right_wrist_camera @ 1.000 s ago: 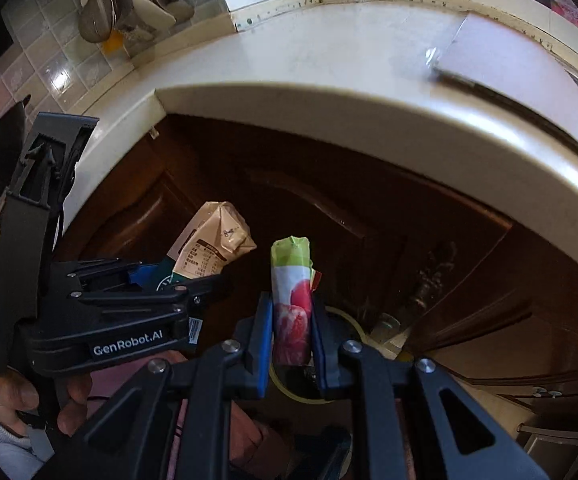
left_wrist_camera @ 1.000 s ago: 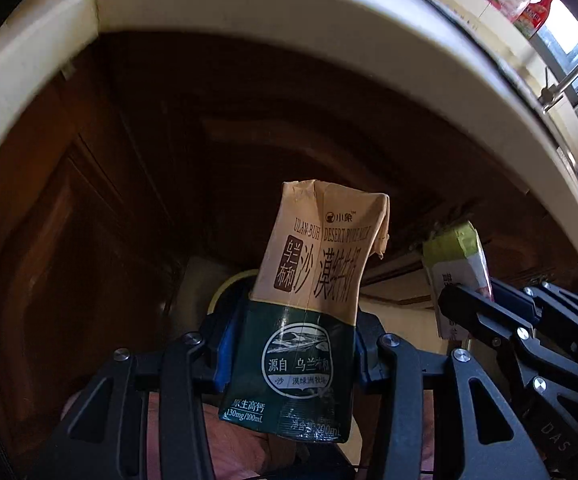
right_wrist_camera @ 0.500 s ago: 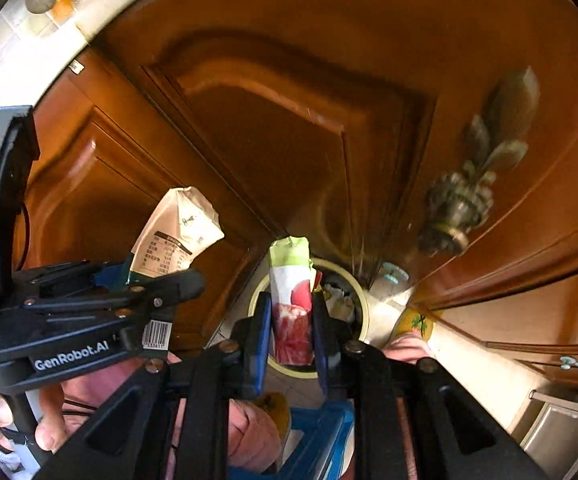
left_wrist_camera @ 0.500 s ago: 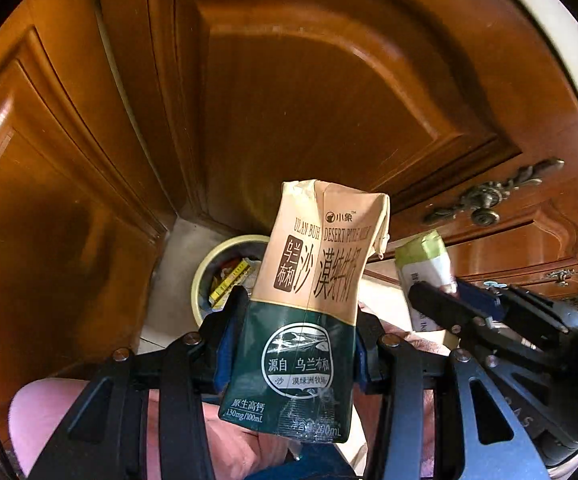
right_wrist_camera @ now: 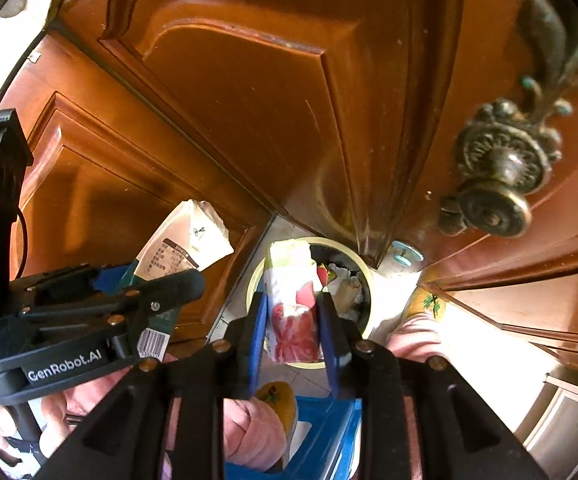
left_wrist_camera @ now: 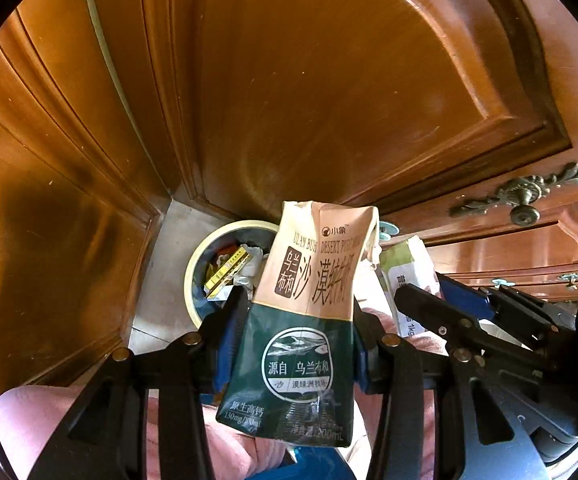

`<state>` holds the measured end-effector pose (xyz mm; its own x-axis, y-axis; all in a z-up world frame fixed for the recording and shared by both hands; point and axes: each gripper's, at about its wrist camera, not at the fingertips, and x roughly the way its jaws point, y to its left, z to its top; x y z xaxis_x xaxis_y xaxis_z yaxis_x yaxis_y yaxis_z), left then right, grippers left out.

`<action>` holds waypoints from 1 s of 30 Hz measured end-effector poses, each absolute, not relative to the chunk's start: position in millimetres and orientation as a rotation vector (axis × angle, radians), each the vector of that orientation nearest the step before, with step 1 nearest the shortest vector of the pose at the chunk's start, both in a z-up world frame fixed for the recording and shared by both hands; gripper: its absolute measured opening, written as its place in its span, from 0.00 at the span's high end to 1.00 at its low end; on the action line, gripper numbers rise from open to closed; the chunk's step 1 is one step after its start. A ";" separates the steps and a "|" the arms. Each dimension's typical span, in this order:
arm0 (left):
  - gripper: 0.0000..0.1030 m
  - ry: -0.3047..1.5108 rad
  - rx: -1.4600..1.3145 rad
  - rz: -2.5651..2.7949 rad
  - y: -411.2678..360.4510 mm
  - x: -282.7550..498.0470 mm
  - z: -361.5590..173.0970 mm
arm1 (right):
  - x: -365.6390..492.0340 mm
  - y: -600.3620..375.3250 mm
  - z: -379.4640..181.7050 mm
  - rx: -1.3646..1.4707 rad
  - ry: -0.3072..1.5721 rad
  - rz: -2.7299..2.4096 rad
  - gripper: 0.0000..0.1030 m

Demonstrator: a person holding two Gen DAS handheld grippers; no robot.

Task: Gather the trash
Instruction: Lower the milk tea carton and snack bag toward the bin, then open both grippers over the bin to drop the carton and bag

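Observation:
My left gripper is shut on a crumpled tan-and-green milk carton, held upright above the floor. That carton also shows at the left of the right wrist view. My right gripper is shut on a squashed red, white and green carton, which shows at the right of the left wrist view. Below both stands a round cream-rimmed trash bin holding several pieces of rubbish; in the right wrist view the bin's rim lies right behind the held carton.
Brown wooden cabinet doors surround the bin in a corner. An ornate metal door knob juts out close at the right. The person's pink-clad legs, a slipper and a blue item are below.
Both grippers have tilted down from the countertop edge toward the floor. The cabinet doors and the trash bin have come into view and drawn closer. Both cartons stay gripped.

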<state>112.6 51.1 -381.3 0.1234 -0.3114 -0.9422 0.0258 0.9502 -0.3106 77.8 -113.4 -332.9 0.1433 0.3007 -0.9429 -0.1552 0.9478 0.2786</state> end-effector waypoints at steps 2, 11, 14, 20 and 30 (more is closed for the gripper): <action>0.57 1.435 -0.243 -0.249 50.2 112.6 -381.2 | 81.1 -113.3 -336.9 0.126 1.396 0.334 0.74; 0.54 1.438 -0.248 -0.254 48.9 112.2 -387.3 | 87.8 -114.9 -347.6 0.147 1.416 0.341 0.69; 0.39 1.435 -0.253 -0.232 50.1 113.3 -387.8 | 90.4 -117.1 -350.7 0.153 1.423 0.325 0.69; 0.18 1.436 -0.280 -0.218 54.5 116.0 -385.5 | 92.2 -120.4 -354.0 0.174 1.423 0.314 0.66; 0.14 1.411 -0.201 -0.186 52.6 115.6 -372.7 | 89.8 -119.0 -350.5 0.179 1.422 0.321 0.66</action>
